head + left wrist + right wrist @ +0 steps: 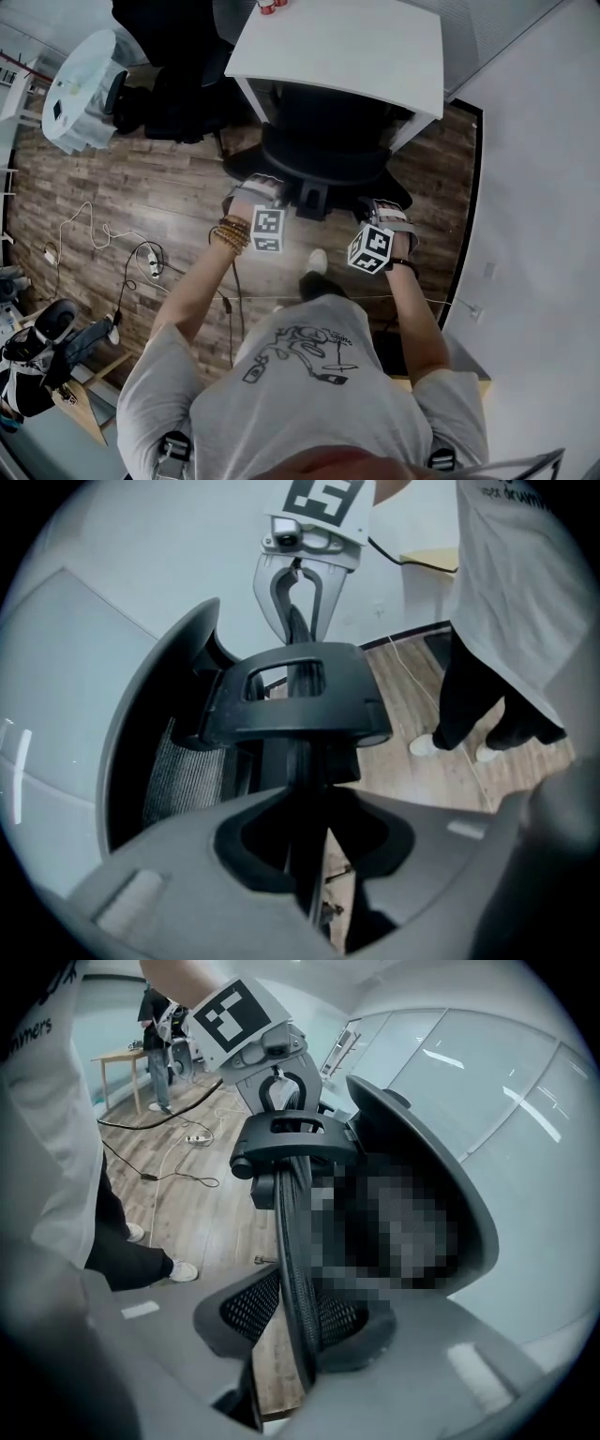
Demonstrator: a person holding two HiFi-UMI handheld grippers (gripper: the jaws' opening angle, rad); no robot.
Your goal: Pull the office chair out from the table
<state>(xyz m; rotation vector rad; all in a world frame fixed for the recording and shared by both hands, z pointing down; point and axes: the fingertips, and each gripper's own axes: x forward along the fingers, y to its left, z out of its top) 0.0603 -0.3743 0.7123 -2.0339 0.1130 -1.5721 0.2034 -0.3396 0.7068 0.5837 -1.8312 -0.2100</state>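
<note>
Furthest left, at about nine o'clock from the person, loose cables (131, 258) trail over the wood floor (84, 187), well apart from the work.

At eleven o'clock the left gripper (254, 190) sits astride the top of the office chair (323, 141). In the left gripper view the thin black rim (305, 766) of the backrest runs straight between the jaws. They are drawn in close, but by my reading they are not biting yet, since a sliver of floor shows between the rim and one pad.

The chair itself stands at twelve o'clock, its seat pushed under the white table (375, 56) and its back towards the person.

At one o'clock the right gripper (382, 211) straddles the same rim further along. Its own view shows the jaws narrowed round the mesh-edged rim with a gap left on one side, so I'd say that one isn't clamped either.

I judge the step in hand to be taking hold. The chair is tucked in and nothing has been pulled out.

The next move calls for both pairs of tongs to pinch firmly. Then comes an even pull towards six o'clock, hands kept level so the chair rolls straight rather than swivelling and the thin rim doesn't slip free. The person's white shoe (317, 262) is just behind the chair, so they will likely need to step back as it comes.
</note>
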